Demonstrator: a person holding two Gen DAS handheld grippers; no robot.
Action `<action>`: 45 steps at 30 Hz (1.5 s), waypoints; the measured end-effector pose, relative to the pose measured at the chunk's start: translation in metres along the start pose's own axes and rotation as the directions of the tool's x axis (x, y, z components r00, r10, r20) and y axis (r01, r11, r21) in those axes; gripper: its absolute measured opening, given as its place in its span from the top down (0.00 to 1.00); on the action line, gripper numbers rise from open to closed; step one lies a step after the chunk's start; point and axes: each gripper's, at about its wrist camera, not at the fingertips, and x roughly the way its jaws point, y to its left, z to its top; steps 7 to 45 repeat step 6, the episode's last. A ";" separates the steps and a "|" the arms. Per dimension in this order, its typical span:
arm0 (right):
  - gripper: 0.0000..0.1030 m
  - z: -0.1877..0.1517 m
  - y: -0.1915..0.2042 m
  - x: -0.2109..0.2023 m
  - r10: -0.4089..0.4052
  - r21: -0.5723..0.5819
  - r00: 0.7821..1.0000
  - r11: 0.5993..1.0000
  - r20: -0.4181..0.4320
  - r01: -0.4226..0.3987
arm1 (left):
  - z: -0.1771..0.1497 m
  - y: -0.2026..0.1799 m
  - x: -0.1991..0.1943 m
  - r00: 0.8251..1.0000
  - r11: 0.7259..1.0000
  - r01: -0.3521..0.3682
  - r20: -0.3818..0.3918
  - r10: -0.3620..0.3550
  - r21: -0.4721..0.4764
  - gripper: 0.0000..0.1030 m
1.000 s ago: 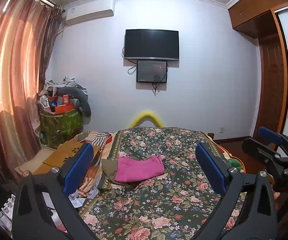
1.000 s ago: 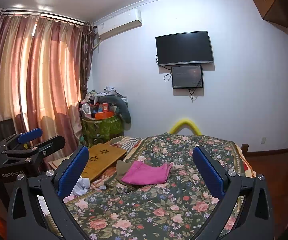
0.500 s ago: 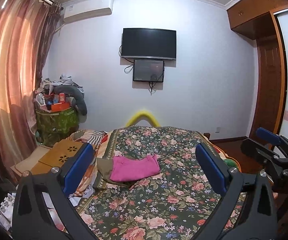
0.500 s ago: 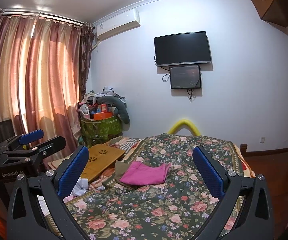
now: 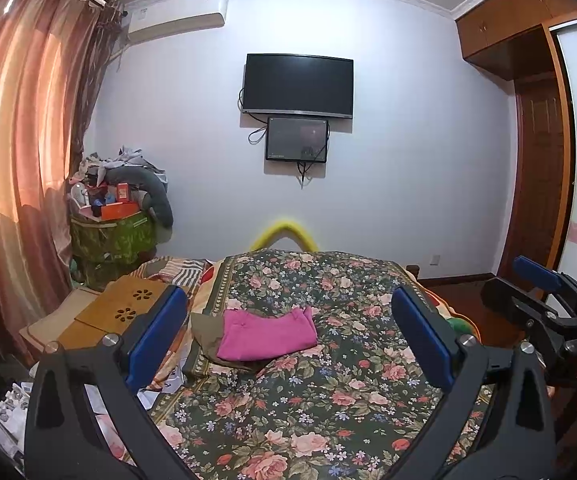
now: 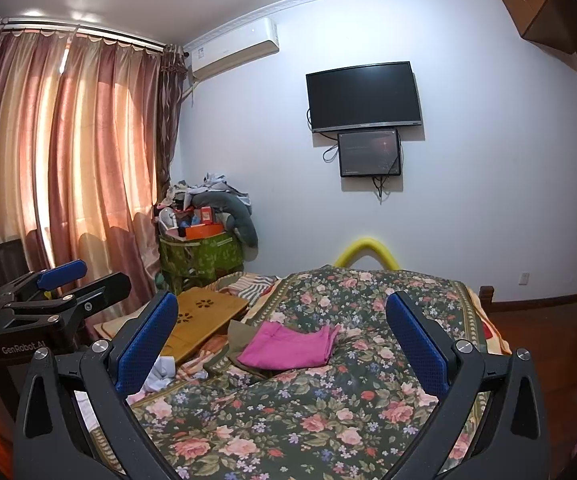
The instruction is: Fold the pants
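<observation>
The folded bright-pink pants (image 5: 266, 334) lie on an olive cloth (image 5: 205, 330) atop the floral bedspread (image 5: 328, 384). The left gripper (image 5: 288, 332) and right gripper (image 6: 282, 338) hover well back, both spread wide, holding nothing.

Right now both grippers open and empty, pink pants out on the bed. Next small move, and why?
Probably bring both grippers forward and down toward the pink pants. The left gripper and right gripper are open, empty and well short of the garment, which lies in a pile on the floral bedspread.
</observation>
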 end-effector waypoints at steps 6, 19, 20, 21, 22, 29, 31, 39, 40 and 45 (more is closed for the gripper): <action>0.00 -0.002 -0.004 0.003 -0.003 0.012 1.000 1.000 -0.009 0.003 | -0.001 0.000 0.003 1.000 1.000 -0.001 -0.006 0.001 0.006 0.00; 0.00 -0.002 -0.004 0.003 -0.003 0.012 1.000 1.000 -0.009 0.003 | -0.001 0.000 0.003 1.000 1.000 -0.001 -0.006 0.001 0.006 0.00; 0.00 -0.002 -0.004 0.003 -0.003 0.012 1.000 1.000 -0.009 0.003 | -0.001 0.000 0.003 1.000 1.000 -0.001 -0.006 0.001 0.006 0.00; 0.00 -0.002 -0.004 0.003 -0.003 0.012 1.000 1.000 -0.009 0.003 | -0.001 0.000 0.003 1.000 1.000 -0.001 -0.006 0.001 0.006 0.00; 0.00 -0.002 -0.004 0.003 -0.003 0.012 1.000 1.000 -0.009 0.003 | -0.001 0.000 0.003 1.000 1.000 -0.001 -0.006 0.001 0.006 0.00; 0.00 -0.002 -0.004 0.003 -0.003 0.012 1.000 1.000 -0.009 0.003 | -0.001 0.000 0.003 1.000 1.000 -0.001 -0.006 0.001 0.006 0.00; 0.00 -0.002 -0.004 0.003 -0.003 0.012 1.000 1.000 -0.009 0.003 | -0.001 0.000 0.003 1.000 1.000 -0.001 -0.006 0.001 0.006 0.00; 0.00 -0.002 -0.004 0.003 -0.003 0.012 1.000 1.000 -0.009 0.003 | -0.001 0.000 0.003 1.000 1.000 -0.001 -0.006 0.001 0.006 0.00; 0.00 -0.002 -0.004 0.003 -0.003 0.012 1.000 1.000 -0.009 0.003 | -0.001 0.000 0.003 1.000 1.000 -0.001 -0.006 0.001 0.006 0.00; 0.00 -0.002 -0.004 0.003 -0.003 0.012 1.000 1.000 -0.009 0.003 | -0.001 0.000 0.003 1.000 1.000 -0.001 -0.006 0.001 0.006 0.00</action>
